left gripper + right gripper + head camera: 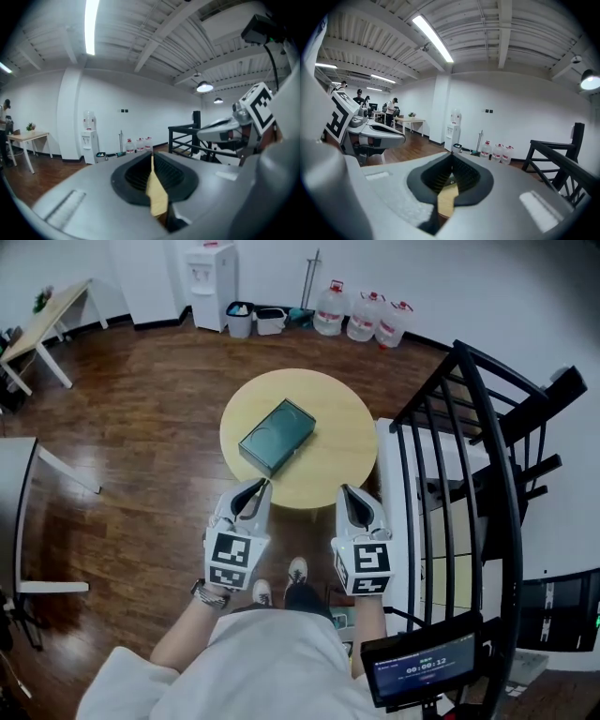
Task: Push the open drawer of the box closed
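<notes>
A dark green flat box (pixel 277 435) lies on the round yellow table (pixel 337 418), a little left of its middle. From this height I cannot tell how far its drawer stands out. My left gripper (pixel 263 485) hovers at the table's near edge, short of the box's near corner, its jaws together and empty. My right gripper (pixel 344 489) is level with it further right, also shut on nothing. In the left gripper view the left gripper (pixel 151 157) points at the far wall with only a sliver of yellow table showing between its jaws. The right gripper (pixel 451 158) looks the same in the right gripper view.
A black stair railing (pixel 469 456) and a white ledge (pixel 394 521) stand close on the table's right. Water bottles (pixel 366 315), bins and a water dispenser (pixel 208 282) line the far wall. A desk (pixel 47 320) is at far left. A small screen (pixel 422 667) sits by my right arm.
</notes>
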`<state>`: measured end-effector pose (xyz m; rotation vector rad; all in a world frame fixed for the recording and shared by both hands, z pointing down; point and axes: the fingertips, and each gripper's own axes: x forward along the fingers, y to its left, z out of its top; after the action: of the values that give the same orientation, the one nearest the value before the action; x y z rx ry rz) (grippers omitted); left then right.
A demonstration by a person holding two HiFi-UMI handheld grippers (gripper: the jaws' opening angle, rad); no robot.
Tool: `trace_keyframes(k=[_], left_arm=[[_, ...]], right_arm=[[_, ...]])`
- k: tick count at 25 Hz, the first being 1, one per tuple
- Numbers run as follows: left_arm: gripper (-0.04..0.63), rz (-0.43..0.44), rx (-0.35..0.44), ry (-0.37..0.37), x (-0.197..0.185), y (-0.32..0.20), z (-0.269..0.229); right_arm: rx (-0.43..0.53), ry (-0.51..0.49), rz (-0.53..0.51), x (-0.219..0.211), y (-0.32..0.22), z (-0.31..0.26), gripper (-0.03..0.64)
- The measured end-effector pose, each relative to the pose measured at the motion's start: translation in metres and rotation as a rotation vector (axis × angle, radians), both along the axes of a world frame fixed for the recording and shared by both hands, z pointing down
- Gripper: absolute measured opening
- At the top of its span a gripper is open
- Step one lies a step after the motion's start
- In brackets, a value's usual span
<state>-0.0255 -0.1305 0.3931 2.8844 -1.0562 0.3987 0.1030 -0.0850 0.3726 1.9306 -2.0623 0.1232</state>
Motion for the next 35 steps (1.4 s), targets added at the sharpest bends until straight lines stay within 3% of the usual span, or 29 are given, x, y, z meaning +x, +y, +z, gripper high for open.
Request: trace_keyframes(k=[5,10,17,28,32,35], left_arm=[[0.017,0.021,0.068,0.052,0.002,0.020,-0.034],[0.006,0.032,0.152,0.037,0.004,0.037,-0.061],[0.008,-0.002,0.195,0.068,-0.006,0.039,-0.078],[0.008,-0.015,0.177,0.048,-0.022,0.046,-0.069],[0.008,0.002,0.111,0.081,-0.032,0.052,-0.056],[0.008,0.019,0.166,0.016,-0.033,0.054,-0.052]], right_arm=[[0.055,0.007,-0.006,-0.003,0.022,-0.028,0.005],[0.111,0.012,-0.011,0.005,0.036,-0.052,0.005],[0.171,-0.023,-0.011,0.012,0.048,-0.076,0.005],[0.094,-0.048,0.045,0.012,0.060,-0.059,0.005],[0.069,-0.044,0.068,0.009,0.070,-0.048,0.005],[0.052,-0.039,0.076,0.008,0.072,-0.042,0.005]])
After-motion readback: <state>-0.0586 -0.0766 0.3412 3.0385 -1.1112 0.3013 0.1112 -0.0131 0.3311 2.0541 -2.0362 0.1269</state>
